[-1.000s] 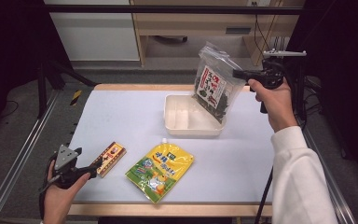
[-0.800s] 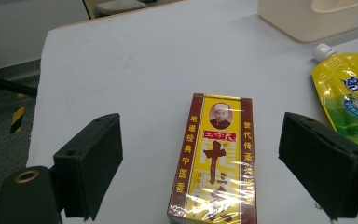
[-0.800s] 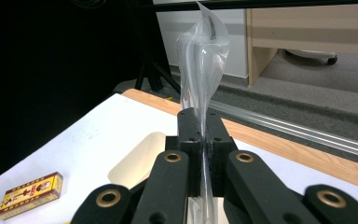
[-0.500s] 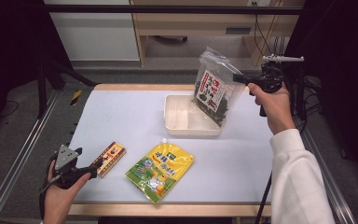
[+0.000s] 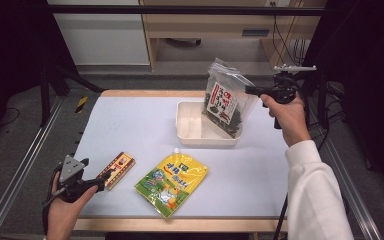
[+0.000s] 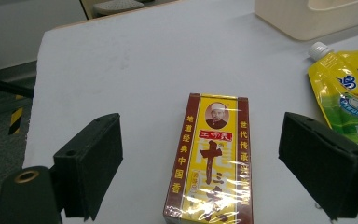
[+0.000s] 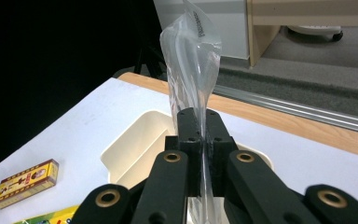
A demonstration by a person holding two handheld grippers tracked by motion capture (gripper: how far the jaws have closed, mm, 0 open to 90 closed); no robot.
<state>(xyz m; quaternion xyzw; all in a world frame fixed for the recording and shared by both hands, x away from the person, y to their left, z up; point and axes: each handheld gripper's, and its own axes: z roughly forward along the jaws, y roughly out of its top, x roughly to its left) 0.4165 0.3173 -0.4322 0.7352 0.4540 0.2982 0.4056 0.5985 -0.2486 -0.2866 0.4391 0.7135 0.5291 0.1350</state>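
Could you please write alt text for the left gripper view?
A yellow and brown spice box lies on the white table between the open jaws of the left hand-held gripper, untouched. A yellow spouted pouch lies at right.

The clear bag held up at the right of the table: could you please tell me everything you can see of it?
The clear bag is a crinkly plastic pouch with a white and red printed label and dark, leafy-looking contents. It hangs tilted, its lower corner dipping into the cream tray at the table's far side. The right gripper pinches its edge, jaws closed on the plastic; the right gripper view shows the film standing up above them.
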